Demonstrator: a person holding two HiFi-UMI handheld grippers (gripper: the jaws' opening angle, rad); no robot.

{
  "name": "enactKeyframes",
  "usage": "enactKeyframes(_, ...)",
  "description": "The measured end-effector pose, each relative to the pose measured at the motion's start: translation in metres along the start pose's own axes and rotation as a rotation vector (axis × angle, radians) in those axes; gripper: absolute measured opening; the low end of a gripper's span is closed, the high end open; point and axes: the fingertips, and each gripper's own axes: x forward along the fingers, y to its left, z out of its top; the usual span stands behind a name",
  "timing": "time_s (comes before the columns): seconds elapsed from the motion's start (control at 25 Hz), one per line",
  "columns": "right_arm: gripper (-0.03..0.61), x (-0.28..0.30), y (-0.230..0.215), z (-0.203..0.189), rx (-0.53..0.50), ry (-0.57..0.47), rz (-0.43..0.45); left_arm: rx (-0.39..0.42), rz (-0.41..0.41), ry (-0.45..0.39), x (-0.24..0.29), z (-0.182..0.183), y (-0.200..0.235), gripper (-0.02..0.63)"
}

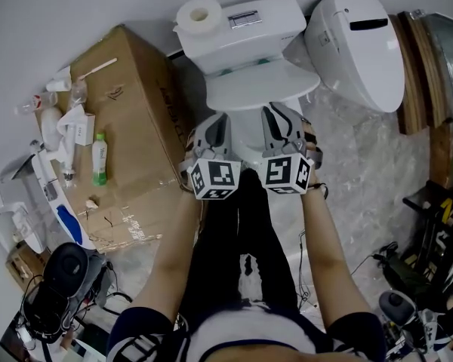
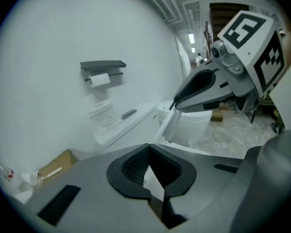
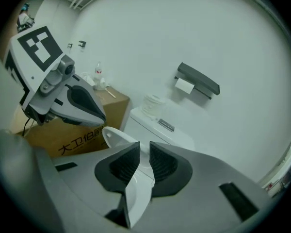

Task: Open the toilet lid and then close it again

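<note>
The white toilet (image 1: 241,32) stands against the wall, and its lid (image 1: 260,85) is tilted a little off the bowl. Both grippers are at the lid's front edge. My left gripper (image 1: 215,123) is at the front left corner, jaws closed, with a thin white sliver of lid edge between its pads (image 2: 136,166). My right gripper (image 1: 281,115) is at the front right. Its jaws stand narrowly apart, and the white lid (image 3: 114,137) fills the gap between them. In the left gripper view the raised lid (image 2: 170,126) slants under the right gripper (image 2: 179,103).
A big cardboard box (image 1: 128,96) with bottles and clutter on top stands left of the toilet. Another white toilet body (image 1: 359,47) sits to the right. A paper roll (image 1: 196,12) rests on the tank. The person's legs are directly in front of the bowl. Cables and gear lie on the floor.
</note>
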Motion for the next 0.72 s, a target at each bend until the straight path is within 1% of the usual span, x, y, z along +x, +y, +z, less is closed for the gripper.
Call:
enactKeyframes(0.08,0.057,0.002,-0.004,0.004,0.034,-0.007,0.012,-0.109,-0.017,-0.050,-0.007,0.007,0.005,0.008)
enactKeyframes(0.2,0.057,0.007,-0.009,0.009,0.064,-0.014,0.018,-0.304,-0.088,-0.127,-0.012,0.022,0.010,0.008)
enactKeyframes(0.24,0.057,0.009,-0.011,0.011,0.070,-0.016,0.019,-0.343,-0.100,-0.145,-0.013,0.026,0.012,0.008)
enactKeyframes(0.28,0.057,0.011,-0.013,0.013,0.078,-0.020,0.023,-0.361,-0.104,-0.159,-0.014,0.029,0.014,0.008)
enactKeyframes(0.36,0.057,0.015,-0.018,0.018,0.107,-0.024,0.038,-0.363,-0.099,-0.173,-0.015,0.032,0.016,0.008)
enactKeyframes(0.44,0.057,0.020,-0.023,0.021,0.152,-0.029,0.055,-0.370,-0.105,-0.186,-0.016,0.036,0.017,0.008)
enactKeyframes(0.6,0.051,0.028,-0.032,0.030,0.252,-0.037,0.067,-0.423,-0.133,-0.226,-0.018,0.041,0.020,0.008)
enactKeyframes(0.72,0.046,0.035,-0.039,0.035,0.297,-0.045,0.070,-0.429,-0.131,-0.240,-0.018,0.043,0.021,0.008)
